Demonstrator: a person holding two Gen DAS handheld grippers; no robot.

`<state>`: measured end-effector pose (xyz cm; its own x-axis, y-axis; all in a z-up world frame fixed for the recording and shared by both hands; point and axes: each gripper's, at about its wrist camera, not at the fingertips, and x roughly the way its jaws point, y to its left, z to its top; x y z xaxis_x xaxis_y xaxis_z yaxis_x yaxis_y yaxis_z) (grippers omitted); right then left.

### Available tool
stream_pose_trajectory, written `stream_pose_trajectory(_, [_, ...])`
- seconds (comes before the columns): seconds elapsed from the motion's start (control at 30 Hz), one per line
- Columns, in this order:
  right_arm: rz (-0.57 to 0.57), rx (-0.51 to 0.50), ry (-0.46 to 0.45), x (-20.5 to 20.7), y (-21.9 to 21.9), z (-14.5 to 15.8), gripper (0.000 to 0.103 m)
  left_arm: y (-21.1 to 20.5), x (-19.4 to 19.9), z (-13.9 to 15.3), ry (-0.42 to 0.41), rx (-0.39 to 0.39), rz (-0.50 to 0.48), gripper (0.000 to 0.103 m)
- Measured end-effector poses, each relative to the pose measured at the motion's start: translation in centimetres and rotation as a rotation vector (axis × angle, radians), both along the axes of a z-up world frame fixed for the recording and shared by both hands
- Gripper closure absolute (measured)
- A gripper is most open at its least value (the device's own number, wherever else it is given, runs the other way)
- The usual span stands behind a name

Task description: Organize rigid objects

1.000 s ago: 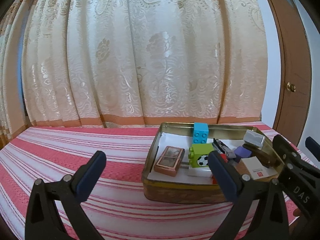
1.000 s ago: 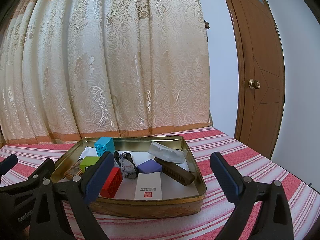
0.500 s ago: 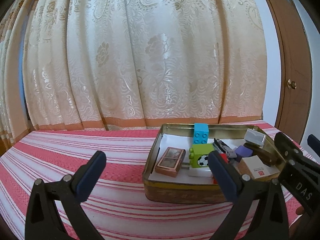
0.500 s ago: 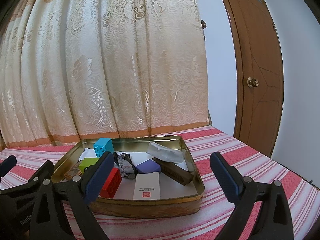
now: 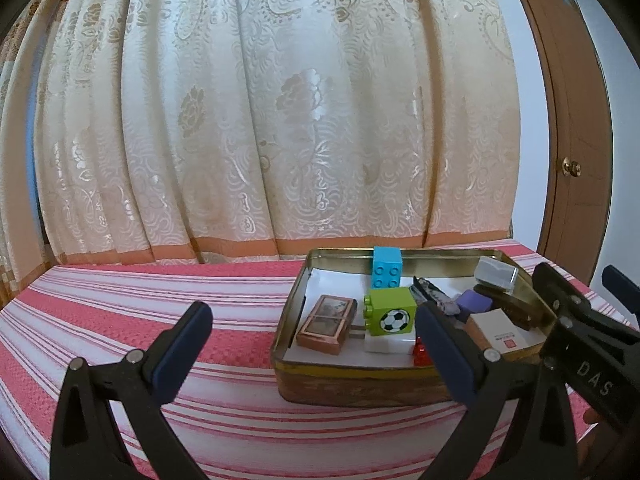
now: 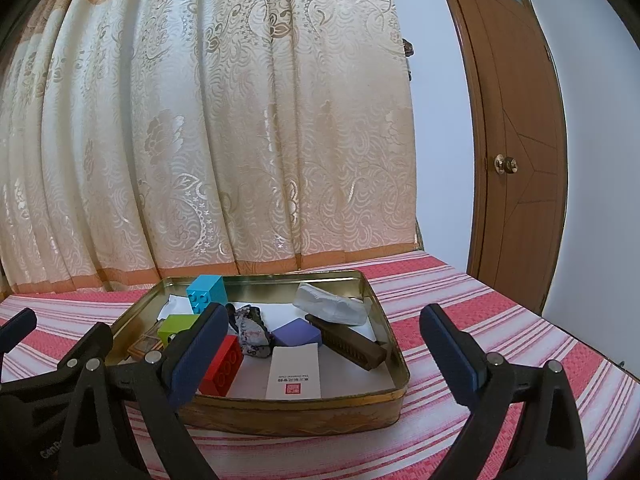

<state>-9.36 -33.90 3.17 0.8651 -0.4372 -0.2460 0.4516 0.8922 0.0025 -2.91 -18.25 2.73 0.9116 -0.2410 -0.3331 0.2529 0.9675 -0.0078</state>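
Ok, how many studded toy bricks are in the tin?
3: blue brick at the back wall, green brick mid-left, red brick at the front. Others may be hidden.

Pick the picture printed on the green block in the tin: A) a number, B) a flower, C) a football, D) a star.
C: the left wrist view shows a black-and-white football on the near face of the green block, which stands inside the gold tin in front of the blue block.

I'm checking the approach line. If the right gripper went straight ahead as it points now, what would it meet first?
Probably the near wall of the gold tin: the open right gripper points at it, above the striped cloth. Its height is unclear; it might clear the rim.
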Motion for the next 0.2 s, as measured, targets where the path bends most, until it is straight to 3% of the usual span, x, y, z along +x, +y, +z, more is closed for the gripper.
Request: stream_pose_trajectory(0.2, [-0.002,0.006,0.0,0.02,-0.1,-0.04,0.005,-0.32,0.18,-0.01,0.011,0.011,0.008,0.0])
